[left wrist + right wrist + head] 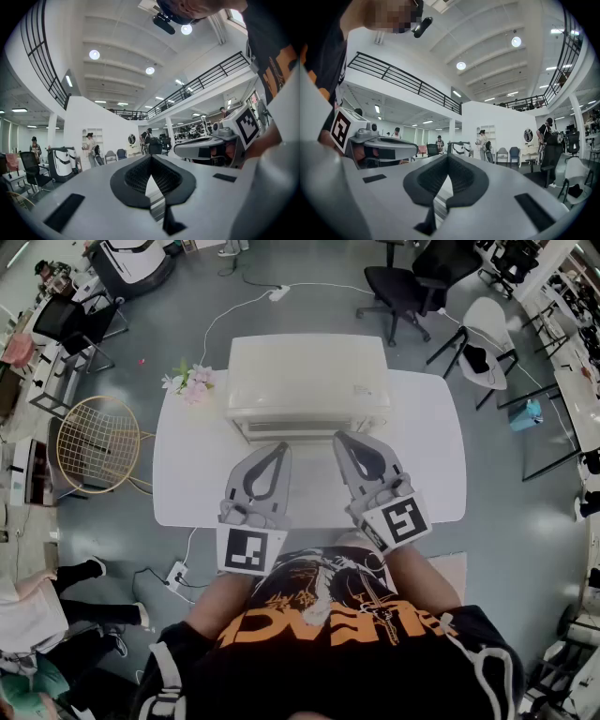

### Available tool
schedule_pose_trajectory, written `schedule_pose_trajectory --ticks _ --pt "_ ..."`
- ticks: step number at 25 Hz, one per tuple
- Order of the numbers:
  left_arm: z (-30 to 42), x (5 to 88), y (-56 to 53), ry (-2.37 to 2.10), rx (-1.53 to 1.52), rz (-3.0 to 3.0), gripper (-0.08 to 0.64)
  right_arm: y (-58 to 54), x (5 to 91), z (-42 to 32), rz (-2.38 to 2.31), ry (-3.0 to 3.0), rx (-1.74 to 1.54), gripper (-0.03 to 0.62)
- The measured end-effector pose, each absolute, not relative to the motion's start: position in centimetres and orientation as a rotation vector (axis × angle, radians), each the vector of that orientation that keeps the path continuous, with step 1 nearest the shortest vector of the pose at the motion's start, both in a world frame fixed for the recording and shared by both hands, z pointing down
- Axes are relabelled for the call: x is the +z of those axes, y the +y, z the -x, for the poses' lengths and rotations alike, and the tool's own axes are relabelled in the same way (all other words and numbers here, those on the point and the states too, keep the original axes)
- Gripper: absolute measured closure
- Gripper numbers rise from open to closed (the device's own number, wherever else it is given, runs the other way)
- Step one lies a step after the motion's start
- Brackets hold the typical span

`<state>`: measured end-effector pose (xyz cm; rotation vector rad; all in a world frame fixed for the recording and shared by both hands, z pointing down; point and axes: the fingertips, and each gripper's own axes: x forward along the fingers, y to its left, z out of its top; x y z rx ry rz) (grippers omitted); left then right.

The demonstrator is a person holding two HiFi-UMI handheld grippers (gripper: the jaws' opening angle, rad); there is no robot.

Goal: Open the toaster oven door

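I am looking over a white table lying beneath my left gripper and right gripper, with grey floor spreading around it. A black office chair is standing well ahead of them, and a gold wire chair is sitting left of the left one. Round ceiling lights are glowing overhead.

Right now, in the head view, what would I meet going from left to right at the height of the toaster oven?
wire chair → pink flowers → toaster oven → white chair → blue object
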<state>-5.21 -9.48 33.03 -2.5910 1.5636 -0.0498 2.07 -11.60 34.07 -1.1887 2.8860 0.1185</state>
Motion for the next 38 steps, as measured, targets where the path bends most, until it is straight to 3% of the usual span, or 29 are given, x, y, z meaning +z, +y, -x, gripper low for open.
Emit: schedule_pose_trajectory --ticks 12,21,28,38 --pt "5.3 33.3 -9.6 1.554 -0.056 2.589 0.540 -12.1 34.9 -2.3 1.215 2.875 0.097 0.578" --pt "7.2 34.8 -9.2 1.613 -0.064 2.617 0.540 -15.2 42.3 -6.4 1.410 2.903 -0.080 0.570" --pt "7.7 35.7 -9.0 1.629 -0.091 2.616 0.540 -18.4 48.9 -8.6 1.543 2.999 -0.284 0.494" --pt "7.6 36.3 -8.5 1.632 -0.127 2.625 0.540 -21.6 54.6 -9.4 1.606 2.976 -0.898 0.480"
